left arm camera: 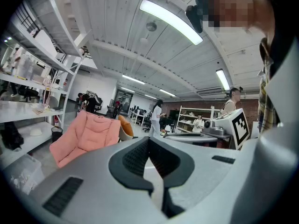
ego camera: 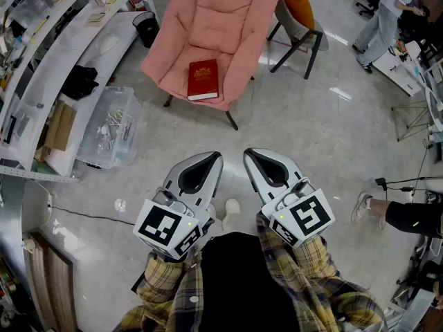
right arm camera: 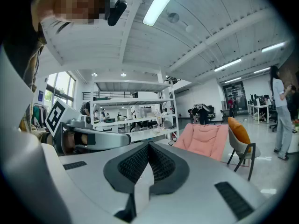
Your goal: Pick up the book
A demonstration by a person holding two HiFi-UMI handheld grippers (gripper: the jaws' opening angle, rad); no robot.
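Note:
A dark red book (ego camera: 203, 79) lies flat on the seat of a pink padded chair (ego camera: 235, 19), well ahead of both grippers. My left gripper (ego camera: 211, 159) and right gripper (ego camera: 252, 155) are held side by side near my body, both pointing toward the chair, both shut and empty. The left gripper view has its jaws (left arm camera: 148, 142) closed together, with the pink chair (left arm camera: 86, 134) far off to the left. Along the right gripper (right arm camera: 149, 148) the jaws also meet, and the chair (right arm camera: 205, 140) stands beyond them to the right. The book does not show in either gripper view.
A chair with an orange cushion (ego camera: 297, 2) stands right of the pink one. A clear plastic bin (ego camera: 111, 126) and white shelving (ego camera: 41, 61) line the left side, with a black waste bin (ego camera: 145, 28) near it. People stand at the far right (ego camera: 384, 19).

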